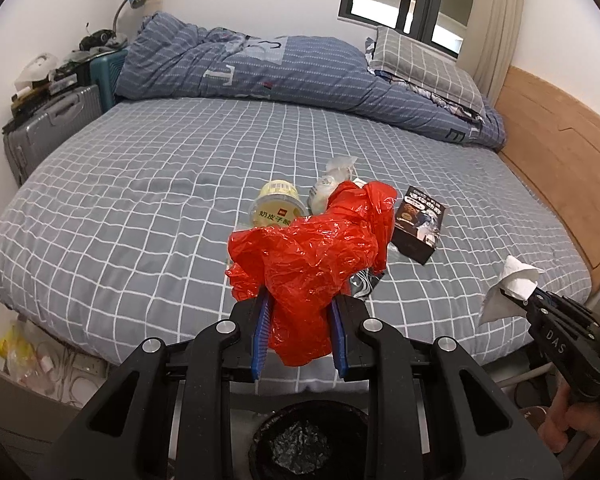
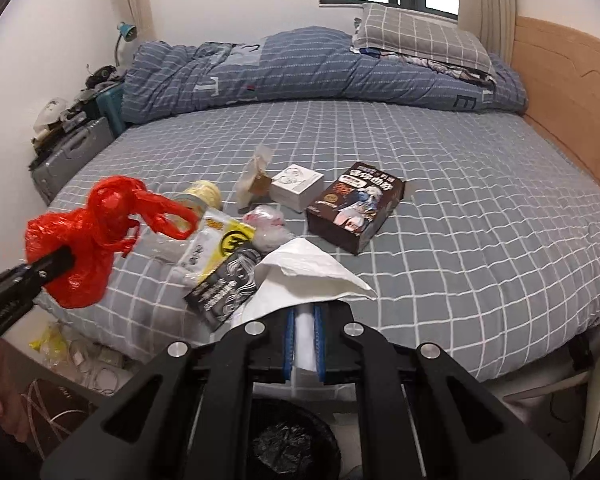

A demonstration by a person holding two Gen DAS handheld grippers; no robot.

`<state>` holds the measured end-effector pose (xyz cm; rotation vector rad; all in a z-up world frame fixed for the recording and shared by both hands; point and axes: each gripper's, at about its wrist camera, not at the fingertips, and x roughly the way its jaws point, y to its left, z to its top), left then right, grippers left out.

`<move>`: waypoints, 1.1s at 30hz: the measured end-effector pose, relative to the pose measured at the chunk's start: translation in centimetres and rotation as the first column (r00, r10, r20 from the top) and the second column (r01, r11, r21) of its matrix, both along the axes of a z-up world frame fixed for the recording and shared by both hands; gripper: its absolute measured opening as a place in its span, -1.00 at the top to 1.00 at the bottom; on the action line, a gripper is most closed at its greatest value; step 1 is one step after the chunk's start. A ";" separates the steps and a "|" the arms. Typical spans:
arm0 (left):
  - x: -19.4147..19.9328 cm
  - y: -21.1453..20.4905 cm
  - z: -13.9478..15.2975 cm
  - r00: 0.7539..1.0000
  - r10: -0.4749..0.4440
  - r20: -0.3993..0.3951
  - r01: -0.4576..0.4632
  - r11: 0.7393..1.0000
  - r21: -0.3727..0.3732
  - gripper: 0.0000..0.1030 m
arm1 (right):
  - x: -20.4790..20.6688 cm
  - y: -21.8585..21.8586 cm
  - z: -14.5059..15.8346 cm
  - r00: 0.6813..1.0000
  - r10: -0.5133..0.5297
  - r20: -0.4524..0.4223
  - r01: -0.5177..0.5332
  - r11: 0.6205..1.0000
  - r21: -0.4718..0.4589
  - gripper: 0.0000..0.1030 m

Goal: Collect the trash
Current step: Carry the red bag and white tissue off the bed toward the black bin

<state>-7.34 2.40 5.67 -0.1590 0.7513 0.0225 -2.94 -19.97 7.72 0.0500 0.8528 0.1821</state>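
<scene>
Left gripper [image 1: 300,320] is clamping a crumpled red plastic bag [image 1: 312,256] between its blue pads, bag hanging above the grey white-checked bed sheet [image 1: 140,184]. Behind the bag a round pale-yellow lidded cup [image 1: 277,209] and a dark brown printed carton box [image 1: 419,224] are lying on the sheet. At right, the right gripper [image 1: 528,298] is pinching a crumpled white tissue [image 1: 510,288]. A black bin with a dark liner [image 1: 308,440] is sitting below, under the left gripper.

Red bag [image 1: 312,268]: glossy crinkled plastic between left fingers. Tissue [image 2: 300,276]: matt soft paper between right fingers. Bedsheet [image 1: 140,184]: checked cloth.
</scene>
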 end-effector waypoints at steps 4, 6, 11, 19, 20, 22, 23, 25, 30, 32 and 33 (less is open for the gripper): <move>-1.4 -0.2 0.2 1.000 0.001 -0.007 -0.001 1.000 -0.007 0.53 | -1.4 0.1 0.5 1.000 0.009 -0.008 -0.009 1.000 -0.002 0.86; -1.9 -0.3 0.1 1.000 0.001 -0.017 -0.001 1.000 -0.003 0.53 | -2.2 0.2 0.6 1.000 0.010 -0.012 -0.010 1.000 -0.008 0.86; -3.1 -0.6 -0.4 0.999 -0.002 -0.050 0.002 1.000 -0.012 0.53 | -3.7 0.4 0.7 0.999 0.017 -0.031 -0.017 1.000 0.000 0.86; -5.6 -1.7 -1.7 0.994 -0.015 -0.105 0.016 1.000 0.012 0.53 | -6.2 0.7 0.1 0.997 0.023 -0.077 -0.023 1.000 0.002 0.86; -5.8 -1.9 -2.0 0.993 -0.020 -0.115 0.022 1.000 0.012 0.53 | -6.7 0.7 0.0 0.996 0.023 -0.081 -0.023 1.000 -0.001 0.86; -6.4 -2.2 -2.5 0.991 -0.026 -0.134 0.029 0.999 0.017 0.52 | -7.4 0.7 -0.4 0.995 0.020 -0.094 -0.020 1.000 0.002 0.86; -6.6 -2.3 -2.8 0.990 -0.027 -0.141 0.030 0.999 0.018 0.52 | -7.7 0.7 -0.6 0.995 0.022 -0.100 -0.022 1.000 0.000 0.86; -7.3 -2.4 -3.3 0.987 -0.026 -0.157 0.030 0.999 0.018 0.52 | -8.6 0.9 -1.1 0.994 0.022 -0.107 -0.026 0.999 -0.030 0.86; -8.6 -2.7 -4.4 0.981 -0.032 -0.190 0.035 0.999 0.011 0.52 | -10.1 1.2 -2.5 0.990 0.027 -0.141 -0.034 0.998 -0.045 0.86; -9.2 -2.9 -4.7 0.979 -0.034 -0.201 0.036 0.999 0.006 0.53 | -10.6 1.2 -3.1 0.987 0.029 -0.156 -0.036 0.998 -0.043 0.86; -9.6 -3.0 -5.0 0.977 -0.036 -0.209 0.038 0.999 0.007 0.53 | -10.9 1.3 -3.5 0.986 0.032 -0.166 -0.038 0.999 -0.037 0.86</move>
